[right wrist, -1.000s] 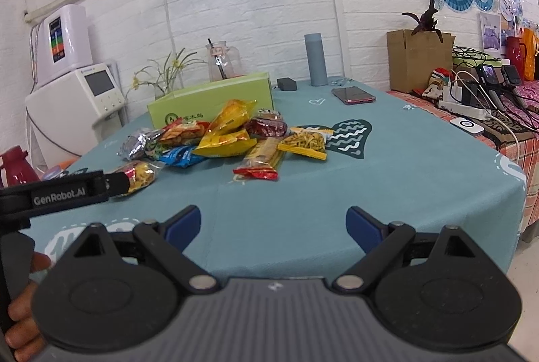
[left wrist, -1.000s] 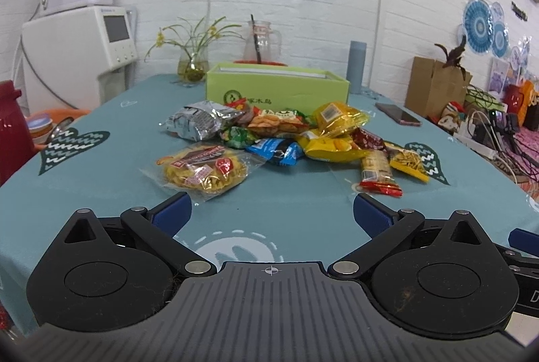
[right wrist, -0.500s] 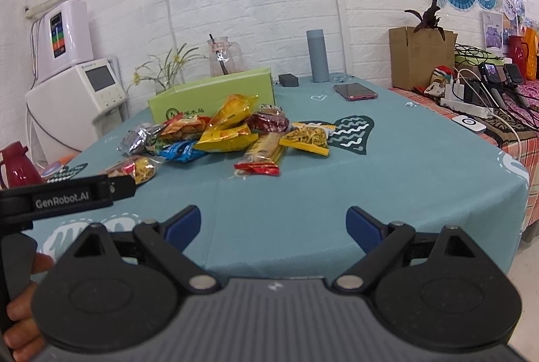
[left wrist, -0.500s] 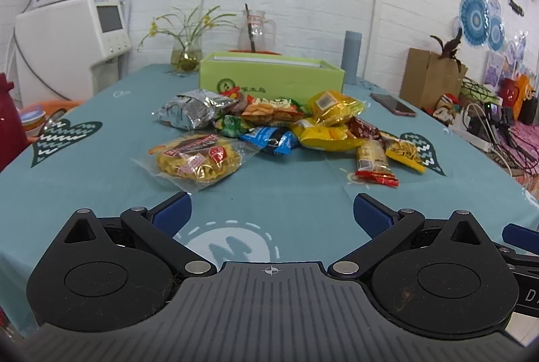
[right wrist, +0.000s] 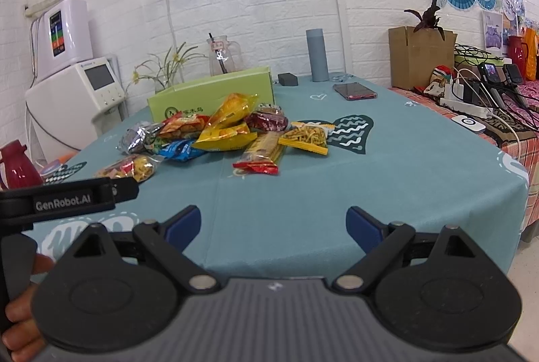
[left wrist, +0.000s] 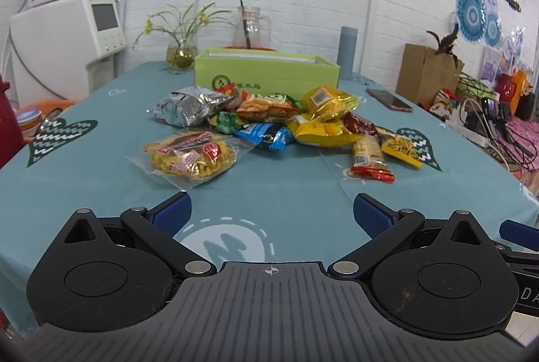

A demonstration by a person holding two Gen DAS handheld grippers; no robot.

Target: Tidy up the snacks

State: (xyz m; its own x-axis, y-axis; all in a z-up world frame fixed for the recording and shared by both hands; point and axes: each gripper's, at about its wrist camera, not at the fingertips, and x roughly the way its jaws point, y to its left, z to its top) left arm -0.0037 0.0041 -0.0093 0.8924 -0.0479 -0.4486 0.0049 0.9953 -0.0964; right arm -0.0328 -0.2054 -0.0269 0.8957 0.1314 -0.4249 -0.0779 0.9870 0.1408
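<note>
Nothing has yet been lifted, so the step in hand is judged to be the first approach to the snack pile [left wrist: 269,123], which is heaped mid-surface on the teal surface [left wrist: 286,193], just in front of the green box [left wrist: 266,74] — the likely place for sorting, though that is only inferred; a loose outlying packet is best taken first, such as the clear noodle-snack bag [left wrist: 190,156] nearest the left gripper [left wrist: 271,214] or the red-ended biscuit pack [right wrist: 262,153] lying toward the right gripper [right wrist: 273,225]; the packet should be pinched by a crimped edge or across its flat middle, so that the contents are not crushed and neighbours are not dragged along; both sets of jaws are held wide apart, with nothing between them and nothing touched — only bare cloth is seen in each gap; both grippers are poised short of the pile, well apart from it.
</note>
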